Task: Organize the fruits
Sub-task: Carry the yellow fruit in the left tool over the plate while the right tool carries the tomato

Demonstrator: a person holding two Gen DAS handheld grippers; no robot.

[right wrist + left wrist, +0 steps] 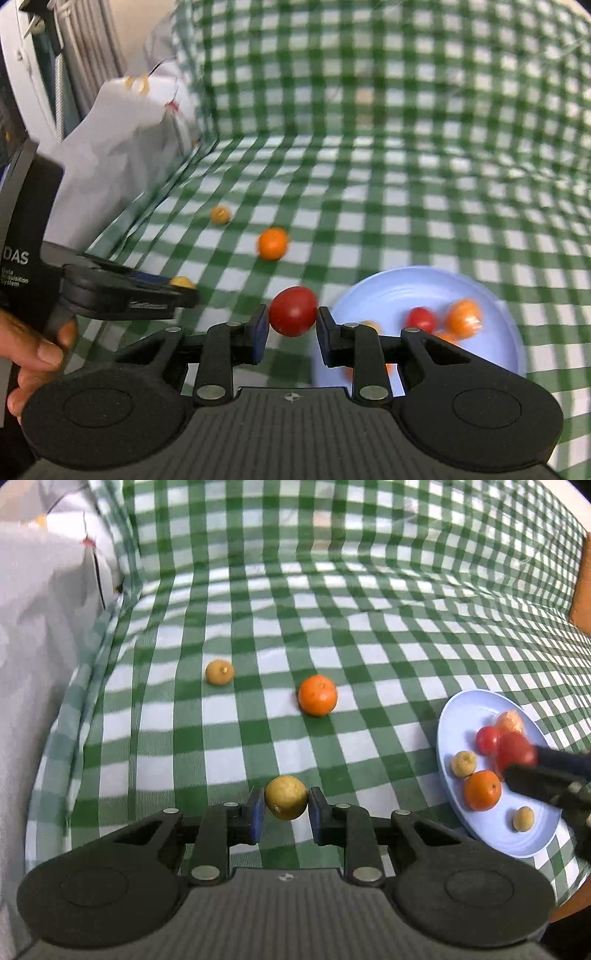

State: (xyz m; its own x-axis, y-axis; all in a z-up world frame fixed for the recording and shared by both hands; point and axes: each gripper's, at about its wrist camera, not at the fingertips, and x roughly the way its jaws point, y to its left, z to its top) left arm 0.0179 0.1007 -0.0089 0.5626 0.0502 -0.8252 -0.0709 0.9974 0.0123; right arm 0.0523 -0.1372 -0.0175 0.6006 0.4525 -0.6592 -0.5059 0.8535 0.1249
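My left gripper (286, 805) is shut on a yellow-brown round fruit (286, 796), held just above the checked cloth. My right gripper (291, 325) is shut on a red cherry tomato (293, 311) at the left rim of the light blue plate (391, 291). In the left wrist view the plate (458, 716) lies at the right with two small tan fruits, an orange, a peeled orange piece and a red tomato on it; the right gripper (517, 757) holds its tomato above them. A loose orange (317, 695) and a small tan fruit (219, 672) lie on the cloth.
A green-and-white checked cloth (258, 627) covers the table and rises up at the back. A white plastic bag (122, 147) stands at the left edge. A wooden edge (581, 590) shows at the far right. A hand (37, 350) holds the left gripper's handle.
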